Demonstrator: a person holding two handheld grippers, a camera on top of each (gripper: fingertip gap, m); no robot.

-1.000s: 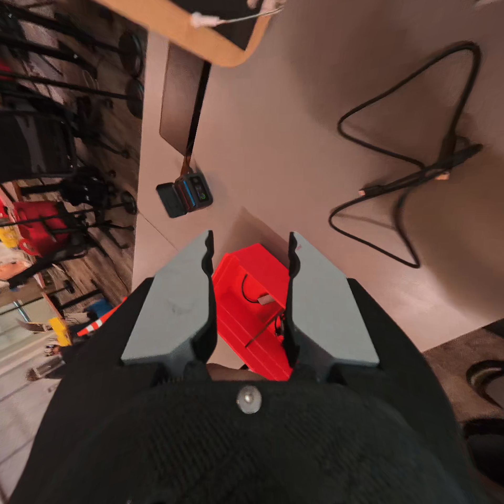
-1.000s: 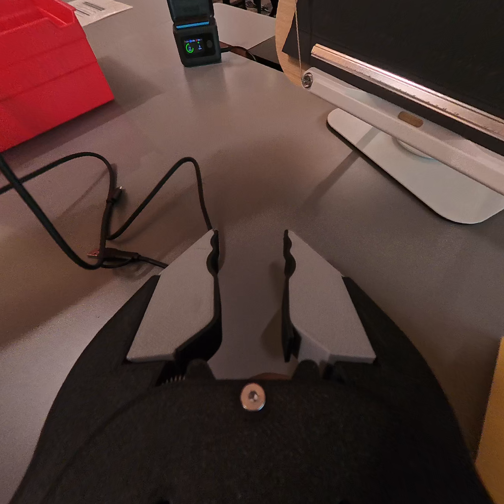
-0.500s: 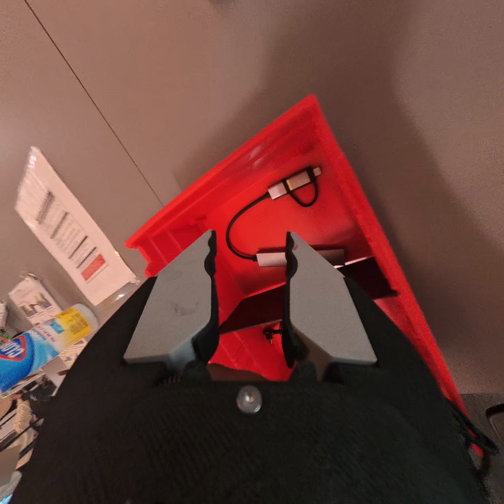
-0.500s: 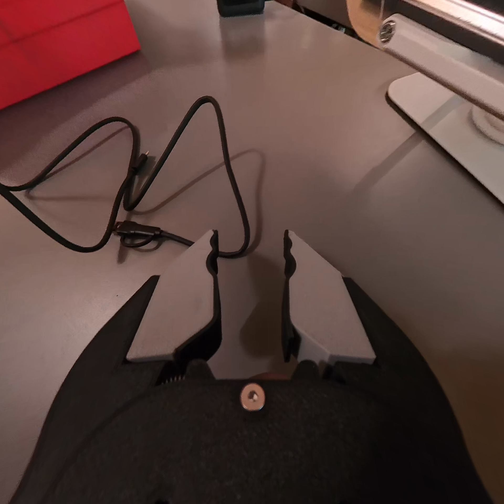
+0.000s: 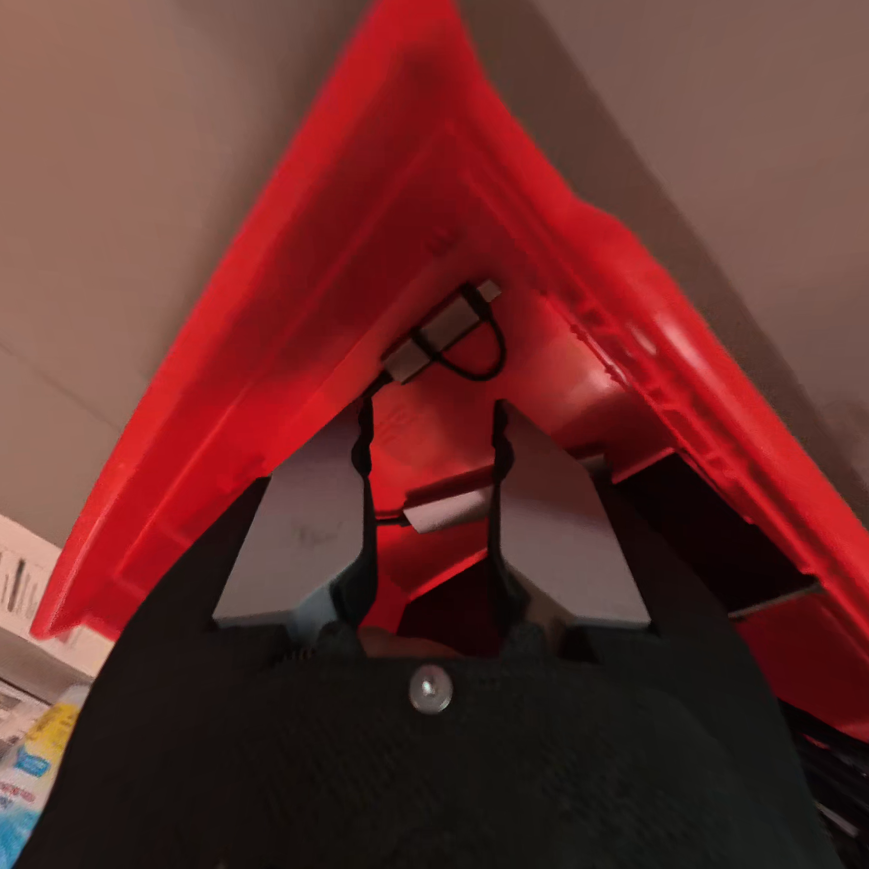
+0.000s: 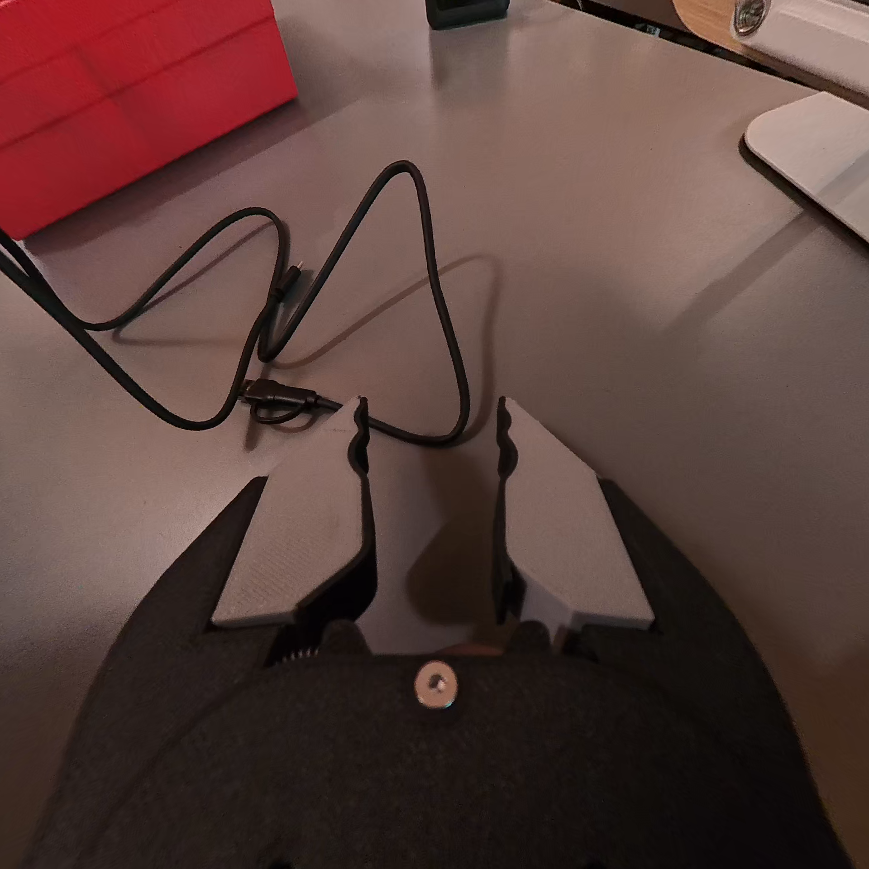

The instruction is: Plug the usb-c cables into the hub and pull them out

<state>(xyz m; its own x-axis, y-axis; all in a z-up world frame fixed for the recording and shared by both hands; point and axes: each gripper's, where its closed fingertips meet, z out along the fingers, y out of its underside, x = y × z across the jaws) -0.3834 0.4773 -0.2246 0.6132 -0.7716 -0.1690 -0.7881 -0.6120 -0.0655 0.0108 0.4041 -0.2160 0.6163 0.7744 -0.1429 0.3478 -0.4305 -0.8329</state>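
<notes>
A grey hub (image 5: pixel 449 505) with a short black lead and grey plug ends (image 5: pixel 437 331) lies inside a red bin (image 5: pixel 329 263). My left gripper (image 5: pixel 430 411) is open and reaches down into the bin, its fingers on either side of the hub's left end, not closed on it. In the right wrist view a black usb-c cable (image 6: pixel 432 282) lies looped on the grey table, its connectors (image 6: pixel 277 392) bunched just left of my left fingertip. My right gripper (image 6: pixel 430 406) is open and empty, low over the cable loop.
The red bin's side (image 6: pixel 131 98) stands at the far left of the right wrist view. A white monitor base (image 6: pixel 818 155) sits at the far right and a small dark device (image 6: pixel 465 11) at the back. A paper sheet (image 5: pixel 23 583) and a bottle (image 5: pixel 28 771) lie left of the bin. About 40 cm separates my left fingertips from my right. It is some 20 cm from my left tips to the small dark device (image 6: pixel 465 11).
My left gripper has swung from over the table to the bin and dropped into it, close over the hub. My right gripper has moved forward and down toward the cable loop. Both stayed open.
</notes>
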